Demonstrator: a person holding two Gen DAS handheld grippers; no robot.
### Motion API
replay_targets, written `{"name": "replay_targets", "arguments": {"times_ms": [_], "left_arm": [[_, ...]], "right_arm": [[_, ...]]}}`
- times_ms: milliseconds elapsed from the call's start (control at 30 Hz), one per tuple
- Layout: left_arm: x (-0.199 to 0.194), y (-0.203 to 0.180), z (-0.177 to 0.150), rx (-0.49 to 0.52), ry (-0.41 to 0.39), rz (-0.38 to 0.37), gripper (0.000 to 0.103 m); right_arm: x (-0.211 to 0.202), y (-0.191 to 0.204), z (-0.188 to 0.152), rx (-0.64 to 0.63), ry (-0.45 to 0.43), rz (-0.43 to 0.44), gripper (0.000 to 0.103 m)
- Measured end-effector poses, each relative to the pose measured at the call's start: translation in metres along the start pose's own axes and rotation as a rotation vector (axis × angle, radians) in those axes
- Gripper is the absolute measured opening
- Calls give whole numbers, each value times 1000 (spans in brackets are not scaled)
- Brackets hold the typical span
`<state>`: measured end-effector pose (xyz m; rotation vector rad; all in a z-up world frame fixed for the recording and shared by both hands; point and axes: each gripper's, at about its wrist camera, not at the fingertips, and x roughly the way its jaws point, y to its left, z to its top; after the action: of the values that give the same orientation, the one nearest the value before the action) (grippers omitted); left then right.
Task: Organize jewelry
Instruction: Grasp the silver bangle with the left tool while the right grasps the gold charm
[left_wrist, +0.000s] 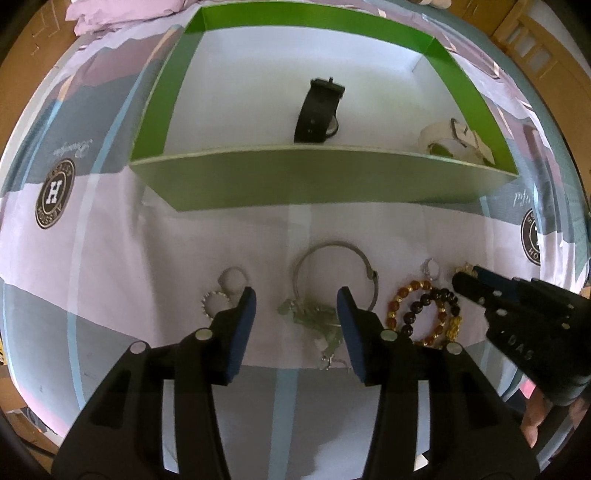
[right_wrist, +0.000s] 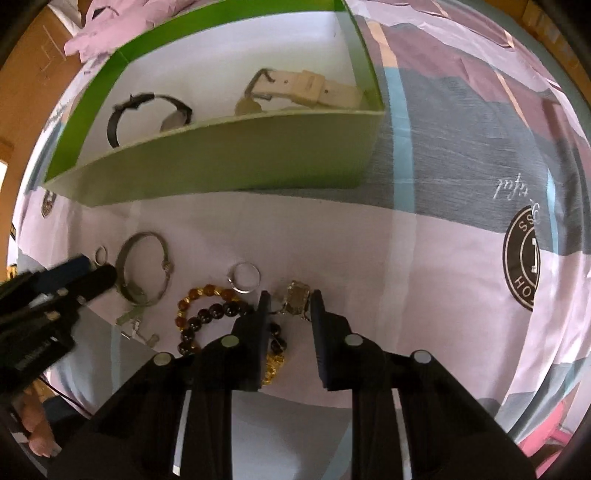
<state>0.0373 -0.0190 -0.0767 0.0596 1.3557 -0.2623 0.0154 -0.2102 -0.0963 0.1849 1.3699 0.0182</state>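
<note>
A green box (left_wrist: 321, 181) (right_wrist: 229, 158) holds a black watch (left_wrist: 317, 110) (right_wrist: 147, 110) and a cream watch (left_wrist: 458, 140) (right_wrist: 306, 88). In front of it on the bedsheet lie a silver bangle (left_wrist: 332, 269) (right_wrist: 147, 266), a silver charm chain (left_wrist: 314, 317), a bead bracelet (left_wrist: 424, 310) (right_wrist: 214, 310), silver rings (left_wrist: 232, 275) (right_wrist: 245, 277) and a gold pendant (right_wrist: 297, 295). My left gripper (left_wrist: 297, 310) is open, its fingers either side of the chain. My right gripper (right_wrist: 290, 306) is open around the pendant, just above it.
The patterned sheet (left_wrist: 110, 240) covers the bed. A crumpled pink cloth (left_wrist: 122, 14) lies behind the box. Wooden furniture (left_wrist: 535, 48) stands at the far right. A small toothed ring (left_wrist: 212, 304) lies by the left finger.
</note>
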Motion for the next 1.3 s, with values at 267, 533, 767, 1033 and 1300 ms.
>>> {"name": "replay_targets", "arguments": {"times_ms": [267,533,767,1033,1300], "left_arm": [[18,0,2,-24,44,-11,18],[-8,6,4,-53,-52,-27,14],[-40,4,1,-29,-161,-86,6],[-40,7,5,-11,-160,-56,7],[2,-1,25,-12,-96,-24,23]], "right_arm": [[-2,-2,3,-12,-18,-21,22],[-11,1,-5,0,-42,-31,22],[-26,4,-16,15,-84,-18,22],[-28,0,-19,16,-95,-12,22],[-18,5,-14,12,-73,-19,22]]}}
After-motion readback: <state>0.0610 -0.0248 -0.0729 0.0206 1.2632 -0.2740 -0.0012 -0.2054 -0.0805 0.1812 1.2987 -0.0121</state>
